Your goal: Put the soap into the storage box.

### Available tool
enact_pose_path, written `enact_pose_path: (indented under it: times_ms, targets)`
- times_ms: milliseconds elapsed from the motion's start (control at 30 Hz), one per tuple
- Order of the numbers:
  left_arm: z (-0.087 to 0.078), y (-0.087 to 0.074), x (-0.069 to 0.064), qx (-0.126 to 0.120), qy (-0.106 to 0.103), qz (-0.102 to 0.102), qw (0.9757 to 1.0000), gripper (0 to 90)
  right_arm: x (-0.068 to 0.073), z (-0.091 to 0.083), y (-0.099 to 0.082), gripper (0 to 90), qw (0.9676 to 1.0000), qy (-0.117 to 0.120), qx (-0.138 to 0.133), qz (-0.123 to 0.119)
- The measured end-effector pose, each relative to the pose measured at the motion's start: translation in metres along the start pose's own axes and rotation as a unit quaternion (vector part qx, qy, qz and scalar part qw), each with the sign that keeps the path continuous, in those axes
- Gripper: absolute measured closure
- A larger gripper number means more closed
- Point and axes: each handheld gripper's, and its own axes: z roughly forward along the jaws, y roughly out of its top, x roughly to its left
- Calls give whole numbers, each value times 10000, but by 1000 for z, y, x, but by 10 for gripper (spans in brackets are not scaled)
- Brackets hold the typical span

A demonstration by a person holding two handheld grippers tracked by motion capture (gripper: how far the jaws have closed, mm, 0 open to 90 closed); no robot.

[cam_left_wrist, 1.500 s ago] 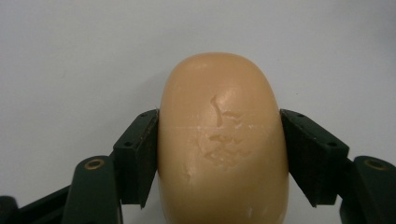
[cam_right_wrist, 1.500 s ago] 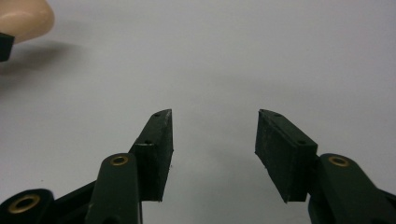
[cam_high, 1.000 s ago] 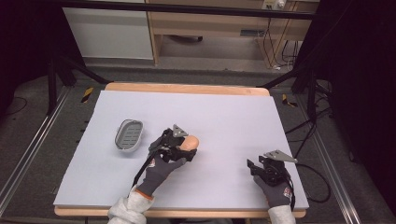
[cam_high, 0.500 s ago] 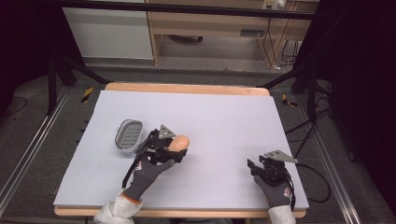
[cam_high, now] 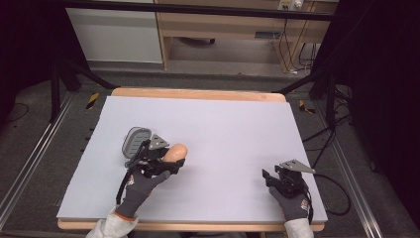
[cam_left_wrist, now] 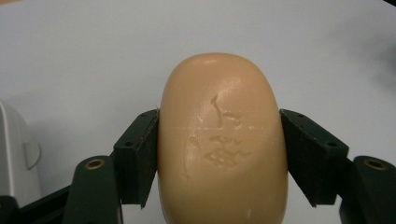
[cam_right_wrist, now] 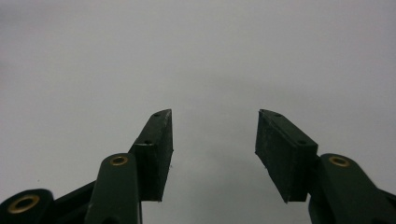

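Tan soap bar [cam_left_wrist: 222, 140] sitting clamped btwn left gripper [cam_left_wrist: 219, 154] jaws, just beside grey dish [cam_high: 135, 140]. Right gripper [cam_right_wrist: 214, 151] resting w/ jaws apart, gripping nothing.

1. My worktop [cam_high: 233, 129] is a rectangular board covered edge to edge by a pale lavender-grey sheet, with a rim of light wood showing along the far side and the near side.
2. On its left half, toward my near side, lies a small grey oval dish [cam_high: 135, 140] with a darker ribbed inside; it sits flat on the sheet.
3. The dish's pale edge also shows at the left border of my left gripper view [cam_left_wrist: 14, 154].
4. The sheet under my right tongs is plain and smooth.
5. The worktop stands on a dark grey floor [cam_high: 39, 114].
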Motion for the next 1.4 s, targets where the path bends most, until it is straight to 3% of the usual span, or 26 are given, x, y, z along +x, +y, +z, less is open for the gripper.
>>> enact_pose_path:
  times_ms: [300,933,1400]
  targets:
    - [-12,-3,13,-73,76,-109,9999,318,2,-1,0,463,10000,-3,21,-21]
    - [-35,2,55,-296,353,-495,9977,318,1,1,0,464,10000,-3,30,-76]
    - [-31,-1,85,-305,591,-735,9951,319,2,2,1,464,9999,-13,10,-99]
